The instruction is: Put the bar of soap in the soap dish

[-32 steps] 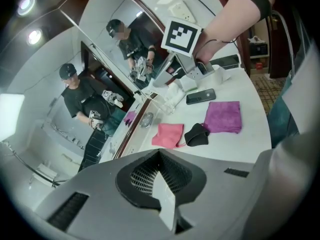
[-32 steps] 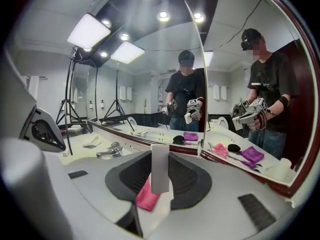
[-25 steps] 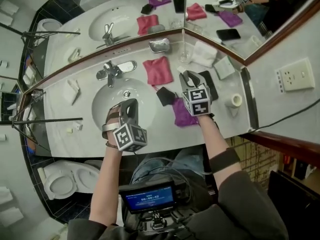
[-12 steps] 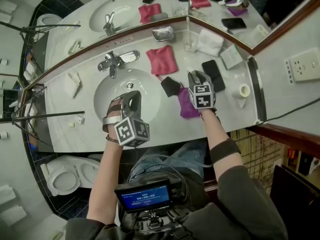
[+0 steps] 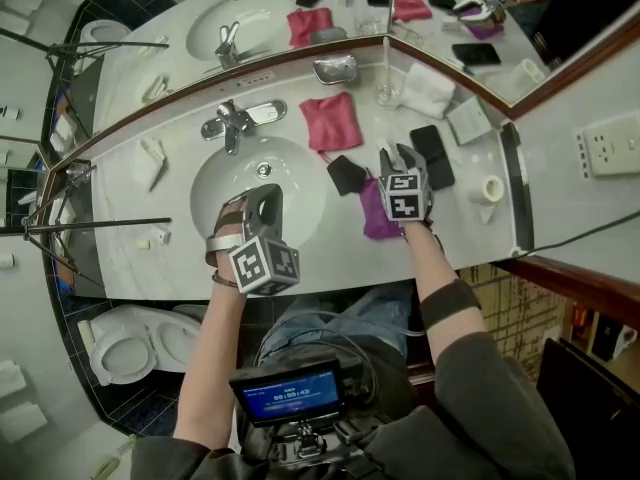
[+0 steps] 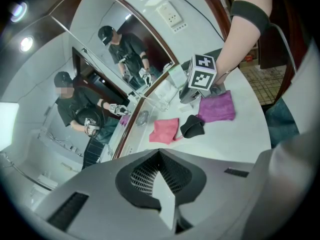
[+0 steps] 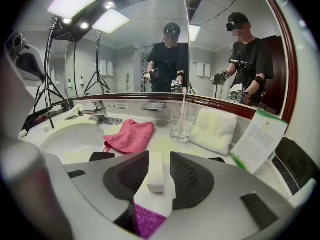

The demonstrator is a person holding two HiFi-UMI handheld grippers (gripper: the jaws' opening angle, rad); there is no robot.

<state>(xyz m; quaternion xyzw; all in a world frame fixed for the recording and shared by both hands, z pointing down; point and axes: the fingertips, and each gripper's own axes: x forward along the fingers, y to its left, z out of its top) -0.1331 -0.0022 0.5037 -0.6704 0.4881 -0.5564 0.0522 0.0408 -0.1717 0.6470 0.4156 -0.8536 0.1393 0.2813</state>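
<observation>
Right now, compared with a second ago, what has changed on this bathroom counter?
The right tongs have come down over the purple cloth, and their jaws have just been opening. The white bar of soap stands loose between them. The left tongs stayed shut above the sink. The soap dish and pink cloth lie as before.

The white bar of soap (image 7: 155,176) stands on edge between the jaws of the right gripper (image 7: 154,160), which have just been opening. The shiny metal soap dish (image 5: 335,69) sits at the back edge of the worktop (image 5: 457,223).
</observation>
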